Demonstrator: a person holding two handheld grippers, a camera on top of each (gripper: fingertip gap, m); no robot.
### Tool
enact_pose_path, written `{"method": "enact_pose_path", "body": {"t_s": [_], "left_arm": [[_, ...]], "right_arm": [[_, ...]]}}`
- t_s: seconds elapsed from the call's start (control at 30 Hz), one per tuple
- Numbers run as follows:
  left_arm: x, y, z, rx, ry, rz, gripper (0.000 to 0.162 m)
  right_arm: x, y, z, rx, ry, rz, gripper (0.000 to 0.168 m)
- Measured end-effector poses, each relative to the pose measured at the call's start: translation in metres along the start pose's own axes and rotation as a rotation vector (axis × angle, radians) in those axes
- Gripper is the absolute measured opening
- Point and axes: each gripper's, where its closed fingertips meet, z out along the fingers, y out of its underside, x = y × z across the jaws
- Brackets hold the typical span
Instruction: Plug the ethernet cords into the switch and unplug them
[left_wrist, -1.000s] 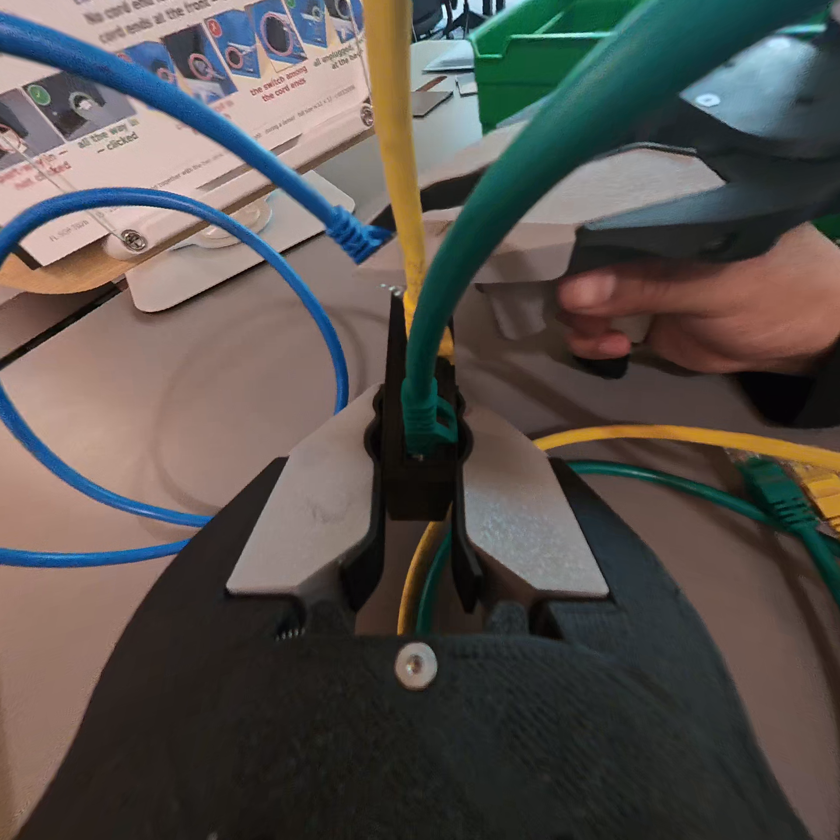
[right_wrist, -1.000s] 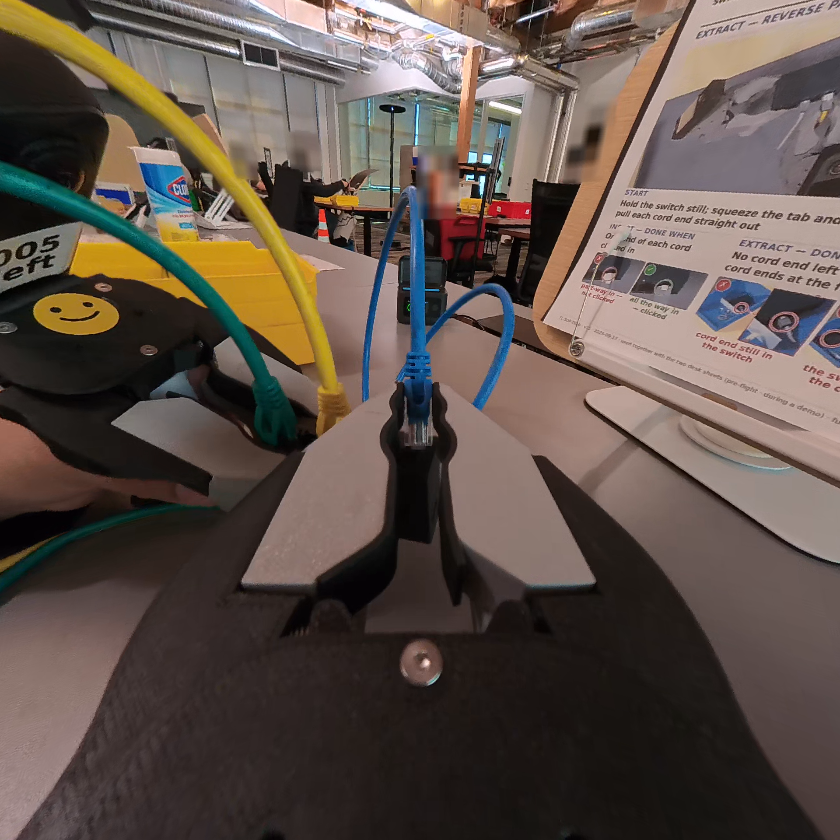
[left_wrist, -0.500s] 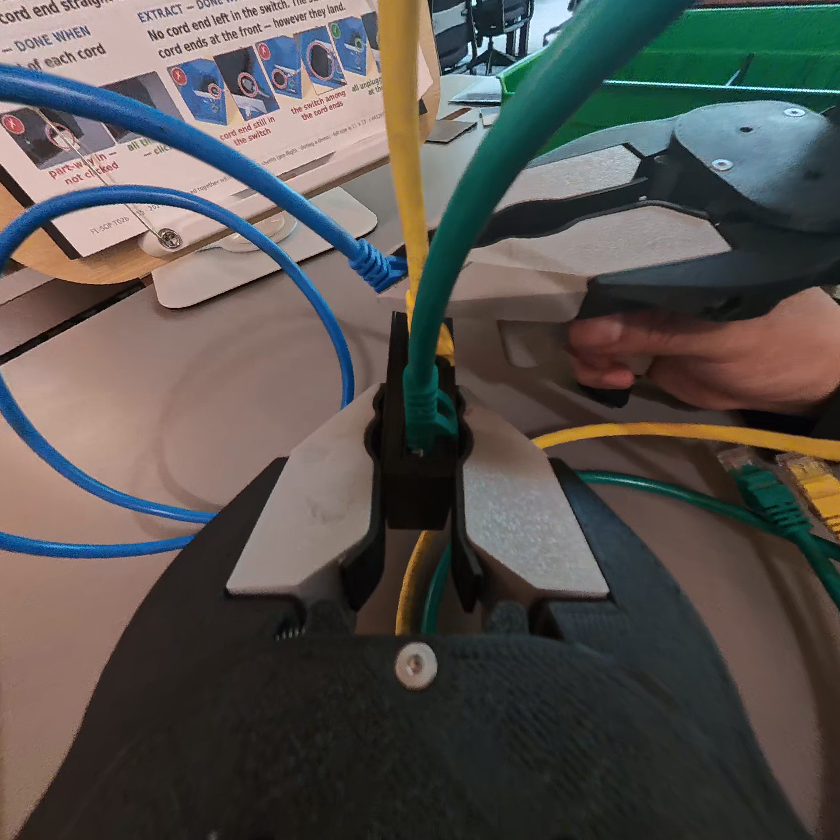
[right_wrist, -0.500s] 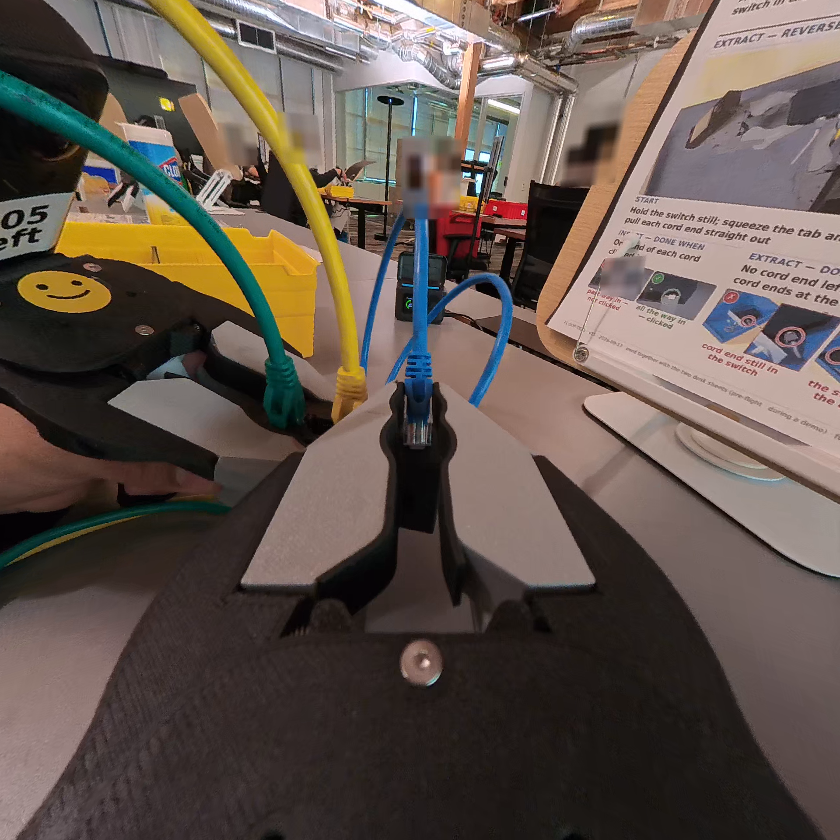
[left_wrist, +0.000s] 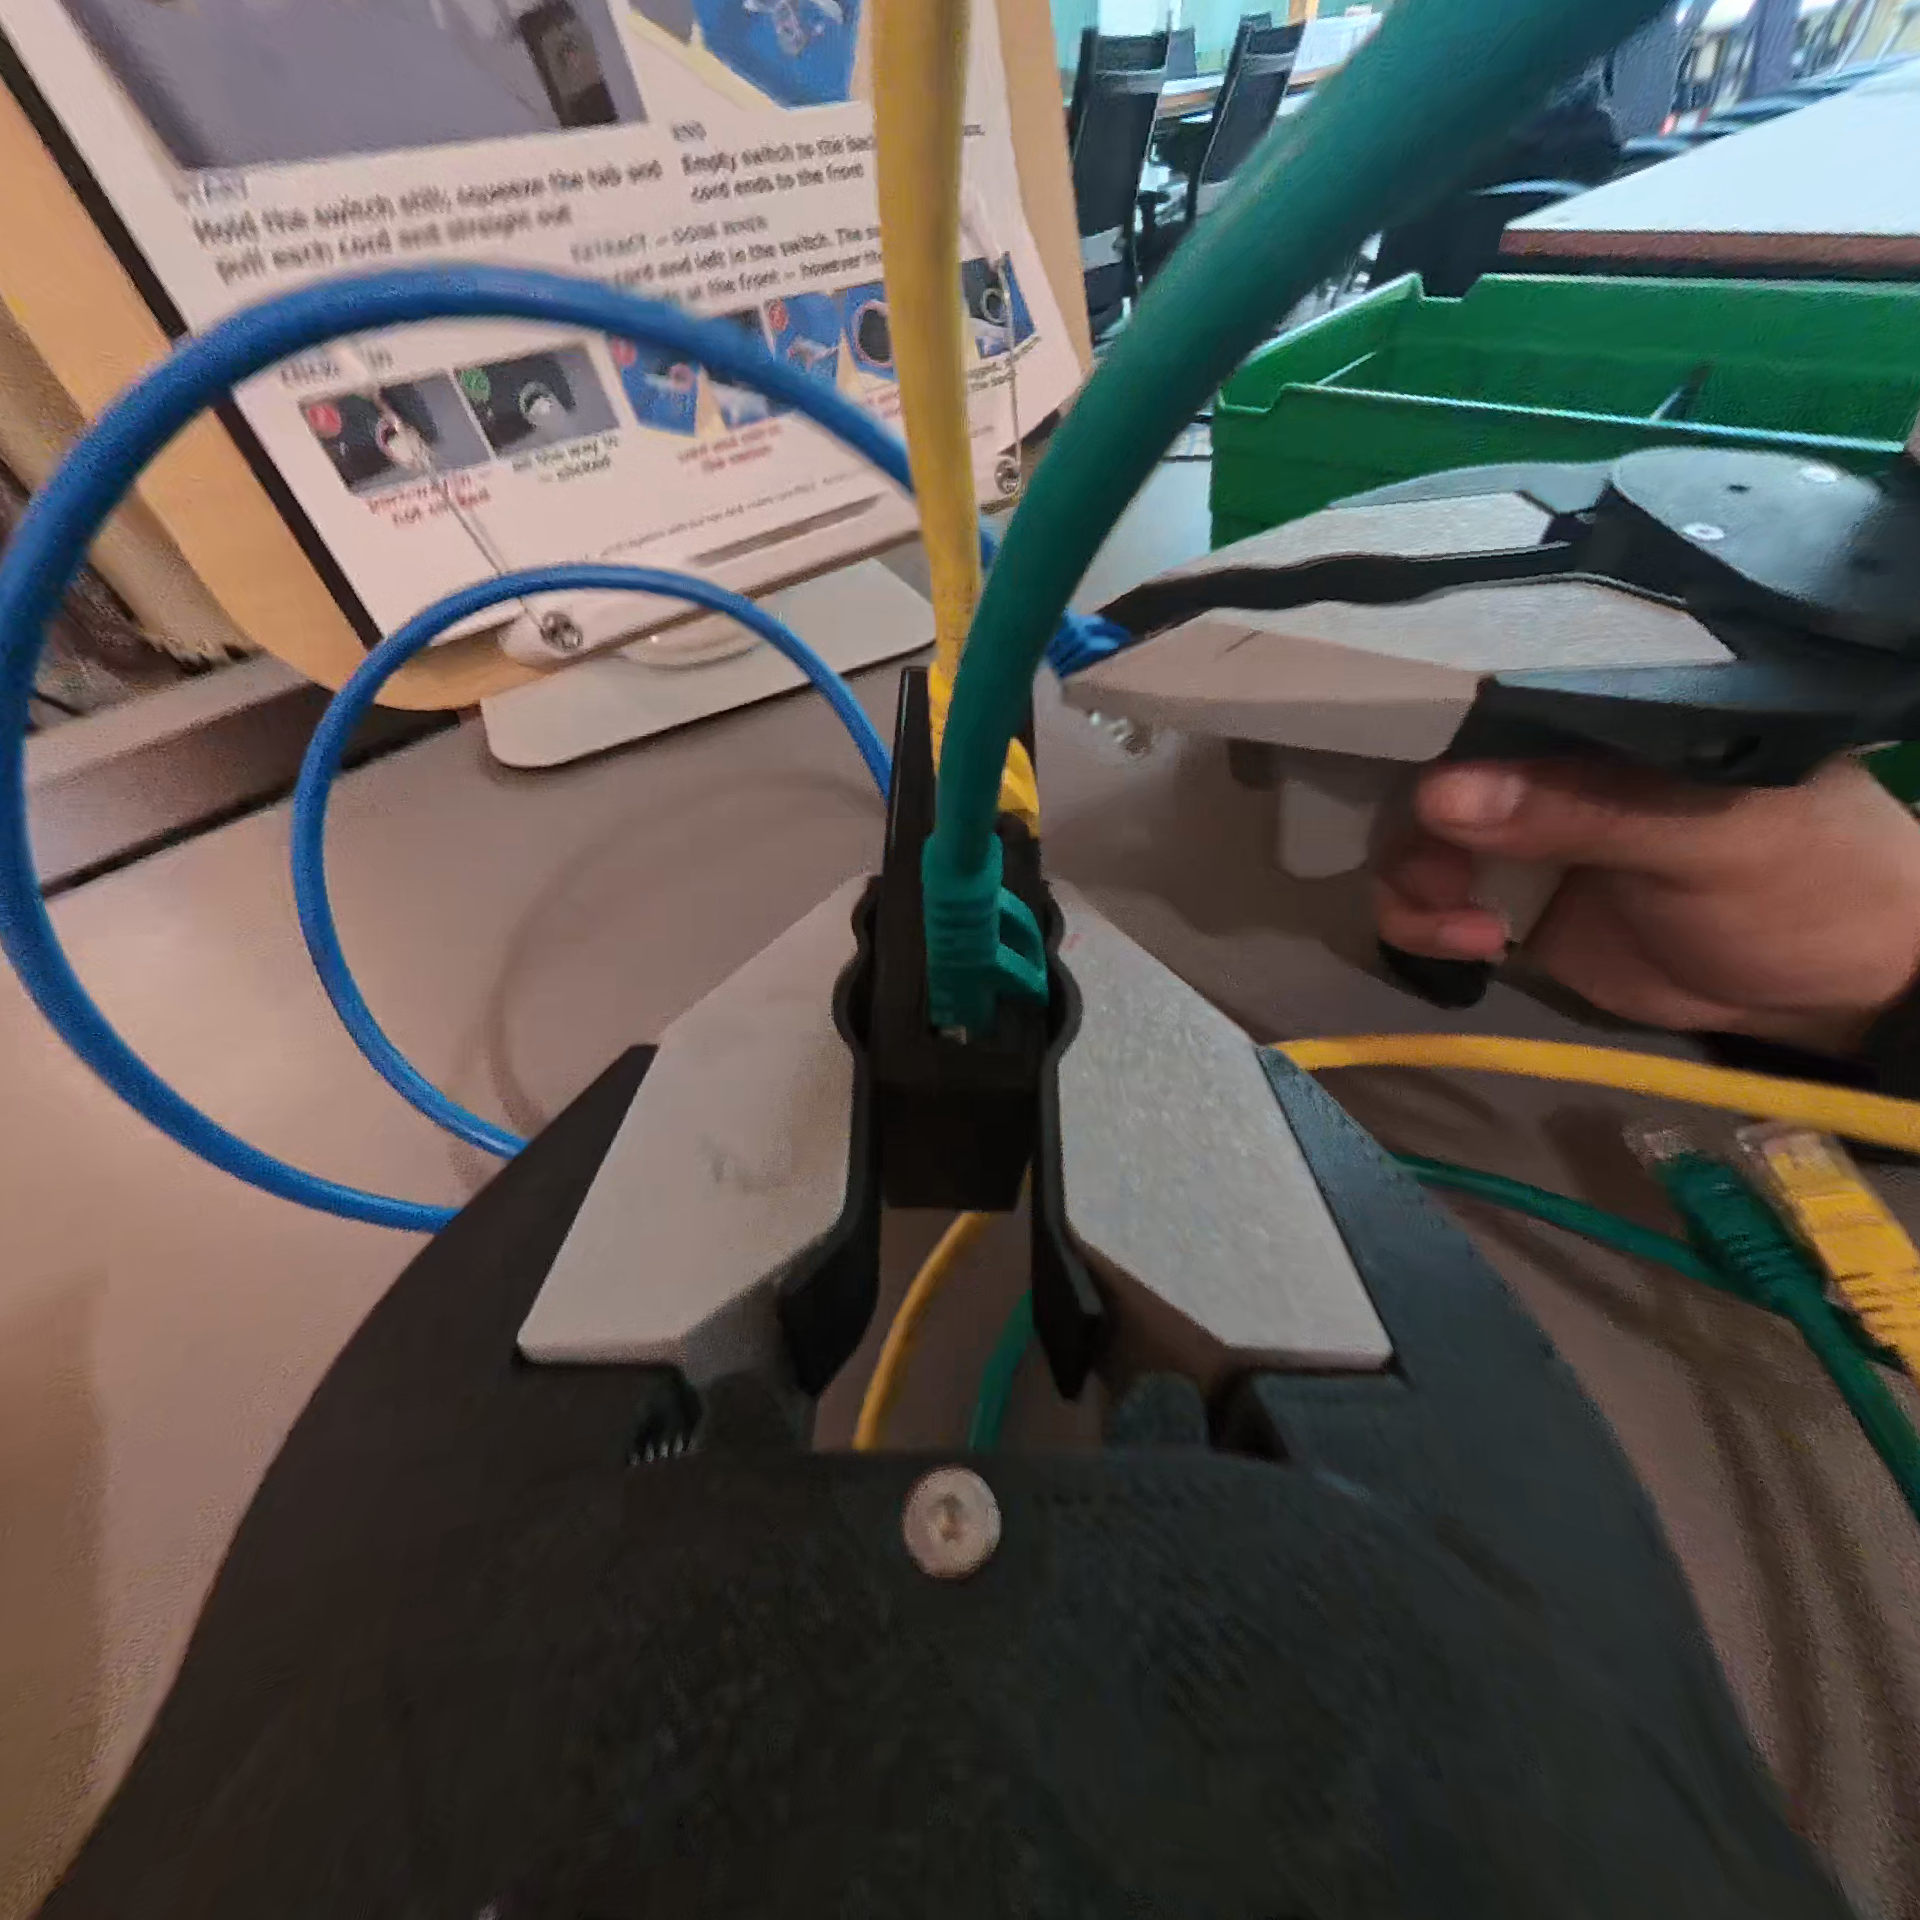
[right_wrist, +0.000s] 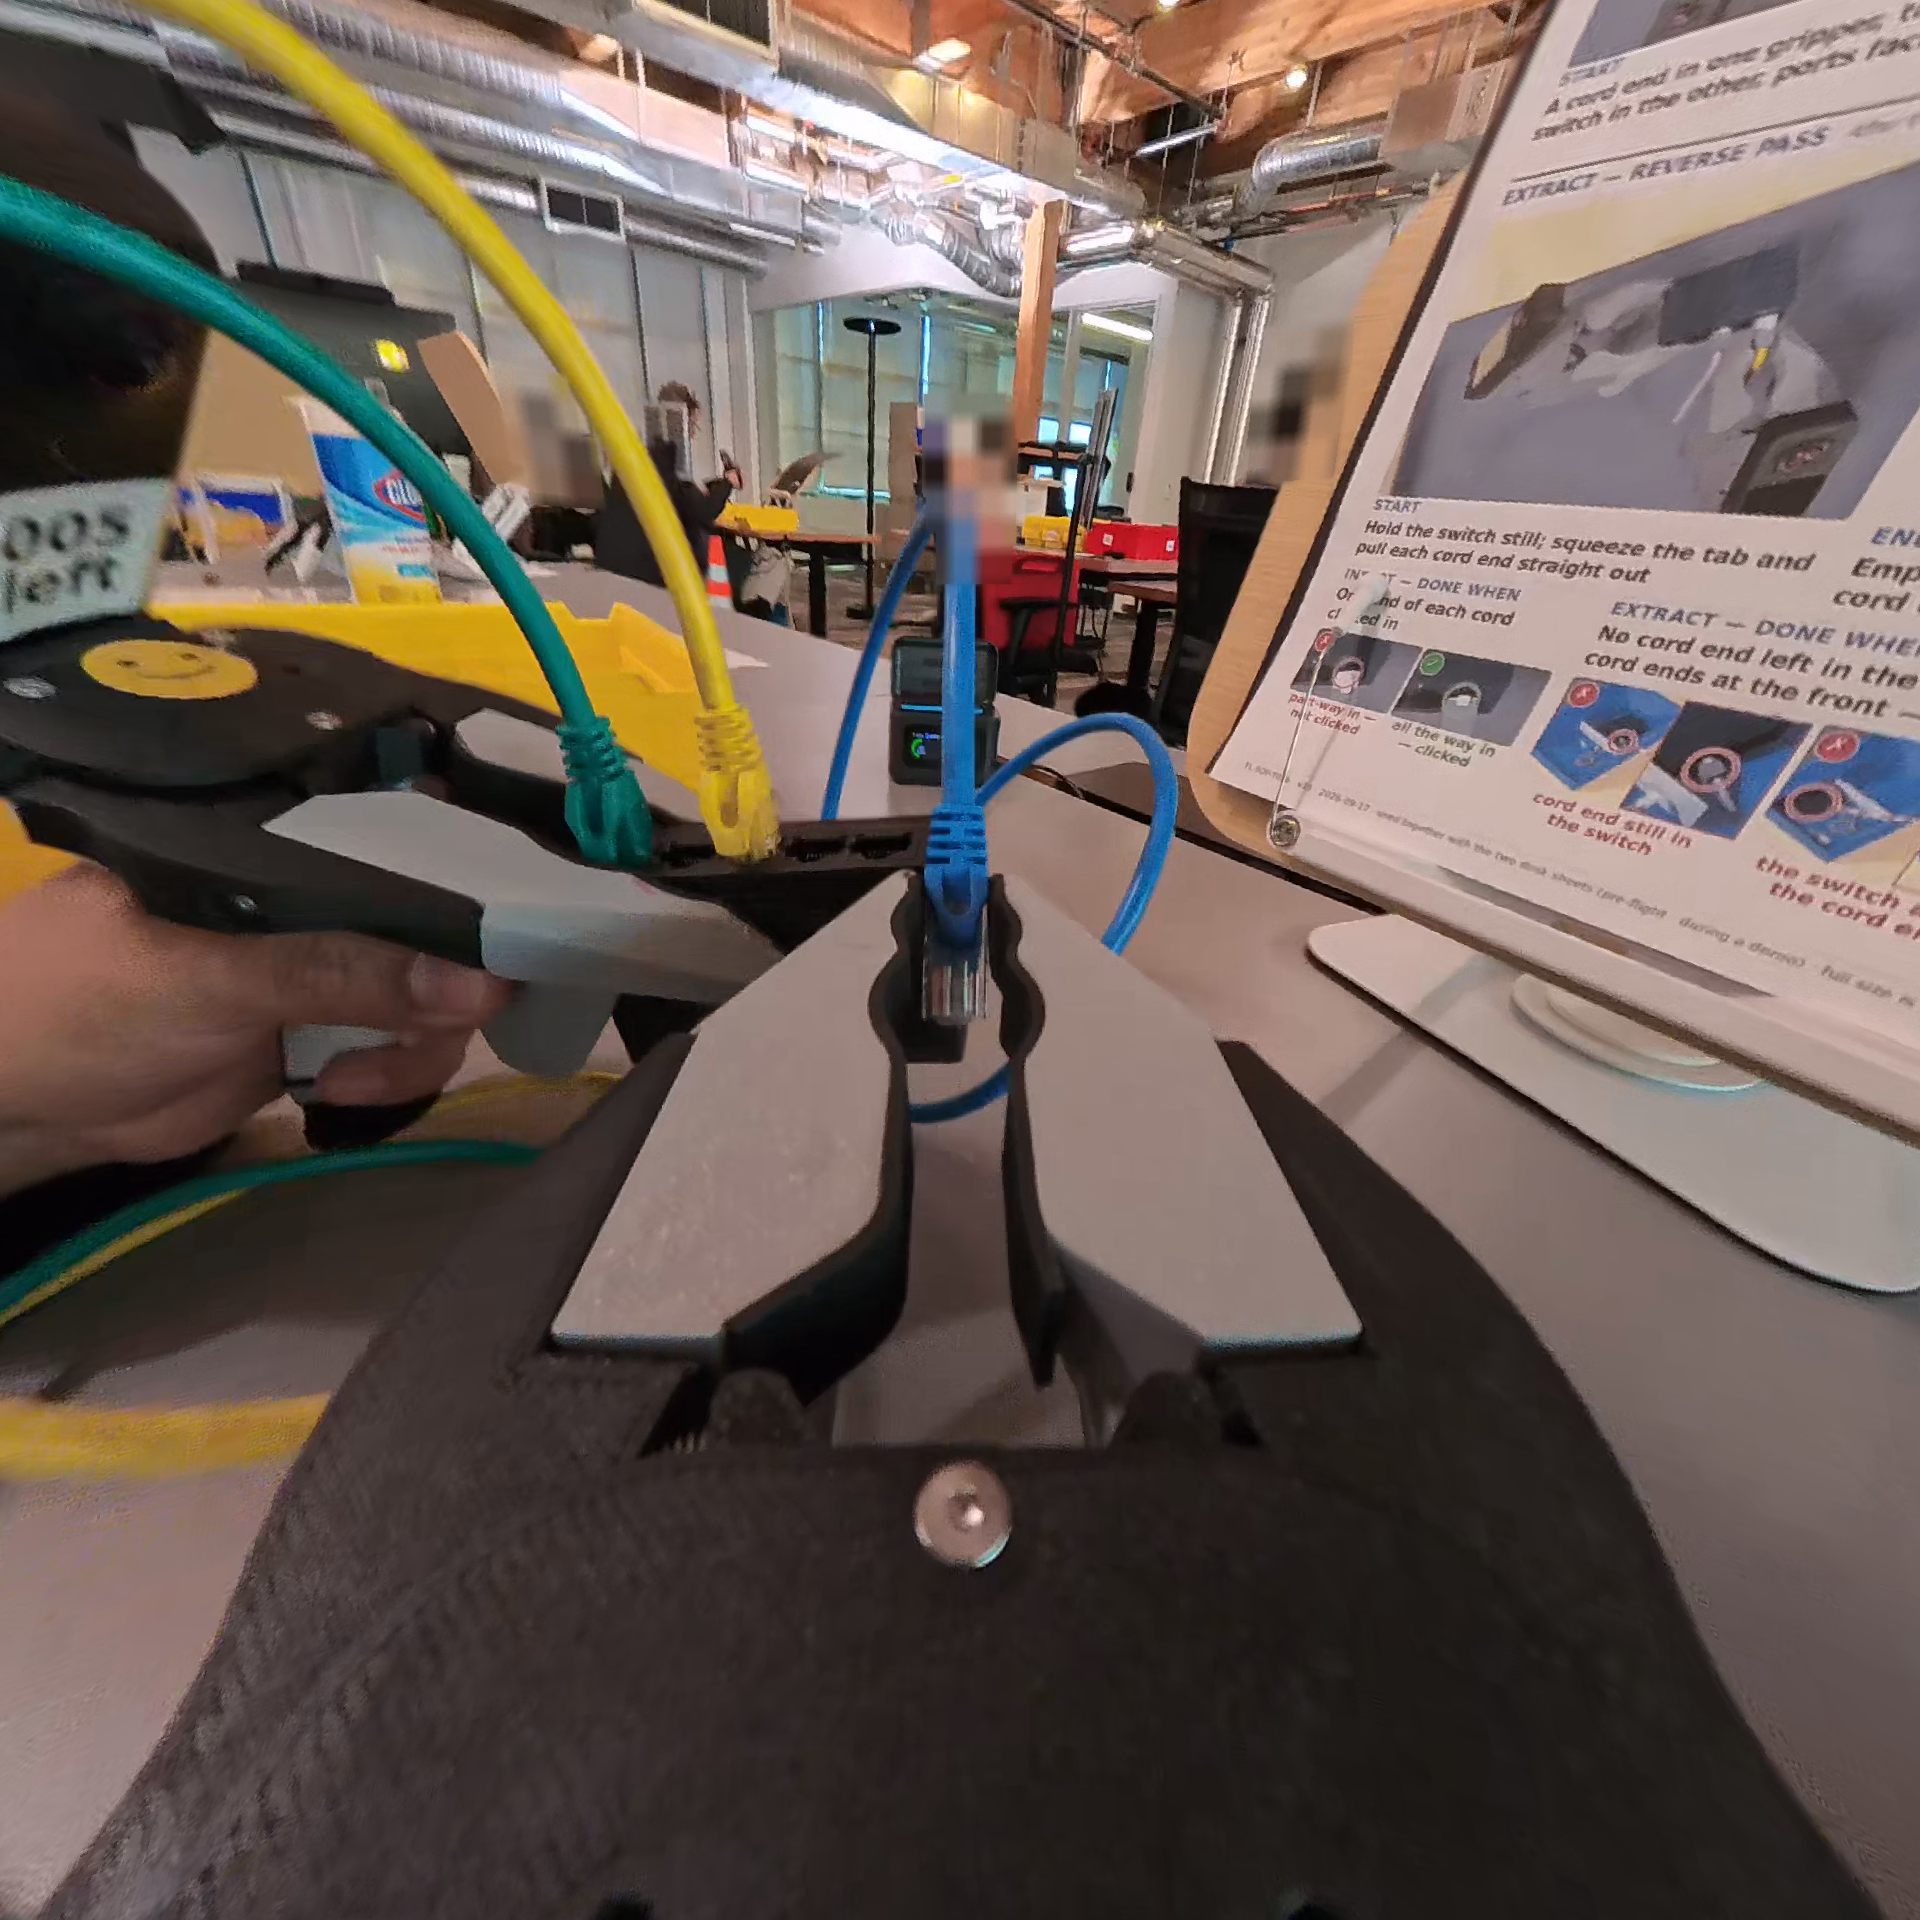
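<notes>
Right hand-held gripper (right_wrist: 961, 997) pinching blue cord plug (right_wrist: 954, 940), clear tip pointing down, cord rising above. Left hand-held gripper (left_wrist: 954, 1039) clamping black switch (left_wrist: 951, 1122) raised off table (left_wrist: 260, 1039), ports facing up. Green cord (right_wrist: 601, 795) and yellow cord (right_wrist: 732, 779) sitting in adjacent ports; free ports showing beside yellow. Blue plug hanging just beside switch end, not yet in.

Judgement: inserting third cord. Advice: keeping switch steady, lining plug square over next free port, tab correctly oriented, pressing straight till latching.
</notes>
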Motion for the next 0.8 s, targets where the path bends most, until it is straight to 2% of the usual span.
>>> {"method": "enact_pose_path", "body": {"t_s": [0.17,0.43,0.53,0.6,0.7,0.8], "left_arm": [[0.003,0.018,0.007,-0.102,0.000,0.073,0.025],[0.042,0.042,0.015,-0.222,0.152,0.264,0.025],[0.046,0.049,0.015,-0.252,0.155,0.326,0.026],[0.045,0.047,0.015,-0.239,0.138,0.321,0.029],[0.044,0.039,0.008,-0.199,0.169,0.263,0.051],[0.034,0.021,-0.007,-0.118,0.195,0.167,0.049]], "right_arm": [[0.007,-0.006,-0.001,0.035,-0.022,0.101,0.009],[0.004,-0.028,-0.011,0.159,-0.215,0.391,0.008],[0.007,-0.035,-0.016,0.194,-0.267,0.482,0.008],[0.010,-0.034,-0.017,0.192,-0.273,0.508,0.008],[0.013,-0.026,-0.014,0.135,-0.248,0.485,0.009],[0.015,-0.027,-0.016,0.131,-0.239,0.469,0.009]]}}
